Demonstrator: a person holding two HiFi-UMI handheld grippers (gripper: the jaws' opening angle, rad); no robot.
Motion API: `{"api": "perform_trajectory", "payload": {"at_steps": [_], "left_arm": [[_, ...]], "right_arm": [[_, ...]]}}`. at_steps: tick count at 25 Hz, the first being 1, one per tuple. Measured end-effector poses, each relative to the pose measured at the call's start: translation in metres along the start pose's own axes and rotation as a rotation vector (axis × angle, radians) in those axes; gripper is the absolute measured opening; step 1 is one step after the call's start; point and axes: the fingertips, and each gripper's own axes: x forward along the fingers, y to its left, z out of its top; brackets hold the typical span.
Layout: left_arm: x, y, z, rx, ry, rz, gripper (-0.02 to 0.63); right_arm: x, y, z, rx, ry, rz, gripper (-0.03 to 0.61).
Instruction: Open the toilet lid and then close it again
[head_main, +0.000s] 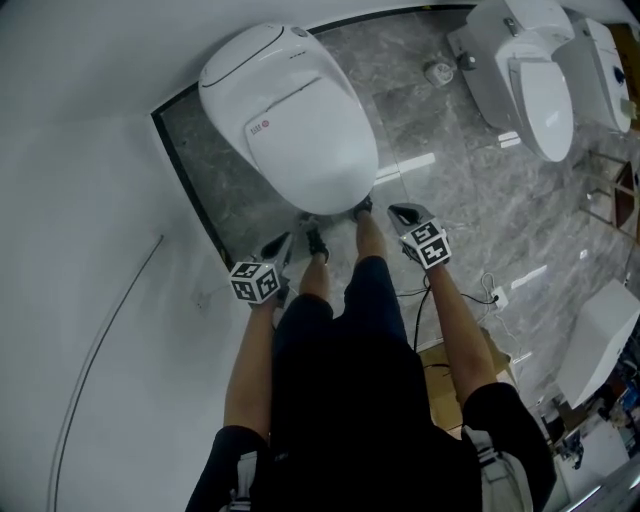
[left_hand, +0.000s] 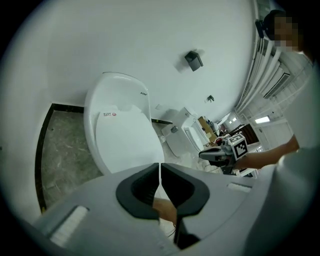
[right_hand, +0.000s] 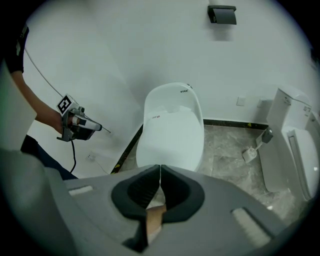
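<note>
White lid was down flat on the toilet, which stood on the grey marble floor against the wall, right ahead of my feet. Nothing opened yet, by my read. Left hand-held gripper and right hand-held gripper were both clenched on nothing, jaws tip to tip, one either side of my legs, near the toilet's front edge but clear of it. Holding them low and angled down made sense: the lid's front lip is the place to get under, and shut jaws make a thin wedge. Bowl was covered, contents unknown. Second toilet off to my right looked shut too. Next step probably needs one tip under that lip.
</note>
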Motion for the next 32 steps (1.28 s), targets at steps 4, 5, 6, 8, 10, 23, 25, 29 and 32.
{"api": "perform_trajectory", "payload": {"at_steps": [4,5,6,8,10,23,25,29,32], "left_arm": [[0.023,0.018,-0.012,-0.048,0.014,0.006,0.021],[0.029,0.024,-0.014,-0.063,0.011,0.009,0.021],[0.034,0.03,-0.017,-0.077,0.007,0.014,0.02],[0.046,0.041,-0.025,-0.101,0.004,0.023,0.021],[0.059,0.048,-0.035,-0.119,0.01,0.025,0.021],[0.122,0.094,-0.089,-0.142,0.106,0.027,0.021],[0.128,0.102,-0.091,-0.165,0.089,0.039,0.023],[0.142,0.118,-0.093,-0.174,0.076,0.064,0.023],[0.149,0.134,-0.099,-0.207,0.073,0.089,0.038]], "right_arm": [[0.026,-0.014,-0.009,0.002,0.017,0.017,0.005],[0.033,-0.017,-0.011,0.003,0.022,0.022,0.005],[0.04,-0.019,-0.014,0.004,0.027,0.028,0.005],[0.055,-0.021,-0.022,0.005,0.038,0.043,0.005],[0.069,-0.02,-0.031,0.005,0.053,0.058,0.005],[0.145,-0.029,-0.079,0.032,0.103,0.097,0.006],[0.155,-0.033,-0.086,0.044,0.107,0.097,0.008],[0.172,-0.046,-0.091,0.094,0.087,0.074,0.04],[0.183,-0.061,-0.089,0.143,0.061,0.027,0.074]]}}
